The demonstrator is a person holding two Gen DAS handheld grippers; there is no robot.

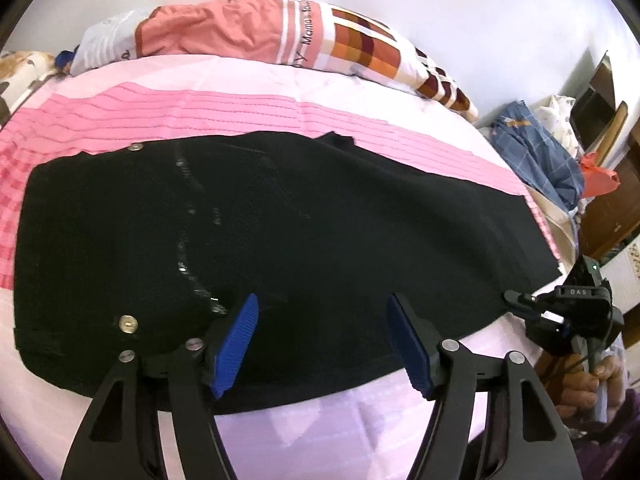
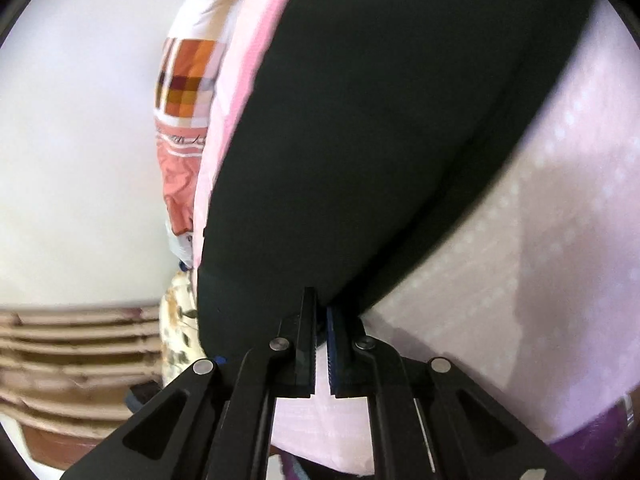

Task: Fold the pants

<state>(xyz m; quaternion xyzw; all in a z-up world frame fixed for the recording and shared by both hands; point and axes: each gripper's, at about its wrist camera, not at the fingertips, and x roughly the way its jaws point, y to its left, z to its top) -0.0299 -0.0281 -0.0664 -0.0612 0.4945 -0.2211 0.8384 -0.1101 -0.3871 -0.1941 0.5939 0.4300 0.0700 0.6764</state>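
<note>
Pants: black pants (image 1: 280,232) spread flat across a bed (image 1: 360,420), folded lengthwise so the legs lie stacked; silver buttons and a line of small shiny studs show at the wide end on the left of the left wrist view.
Pants location: they lie on a pale pink dotted sheet, their far edge overlapping a pink ribbed blanket (image 1: 200,108).
Left gripper: the left gripper (image 1: 322,344) hovers above the near edge of the pants, its blue-padded jaws spread apart with nothing between them.
Right gripper: the right gripper (image 2: 321,316) sits at the narrow end of the pants, jaws clenched on the black fabric edge; in the left wrist view it appears at the far right (image 1: 516,298), gripped by a hand (image 1: 592,384).
Behind the pants: a rolled quilt (image 1: 320,36) in coral, white and orange checks lies along the far side of the bed against a plain wall.
To the side: a blue checked cloth (image 1: 536,152) is heaped beyond the bed's right end, beside brown wooden furniture (image 1: 616,200).
In the way: nothing lies on top of the pants.
</note>
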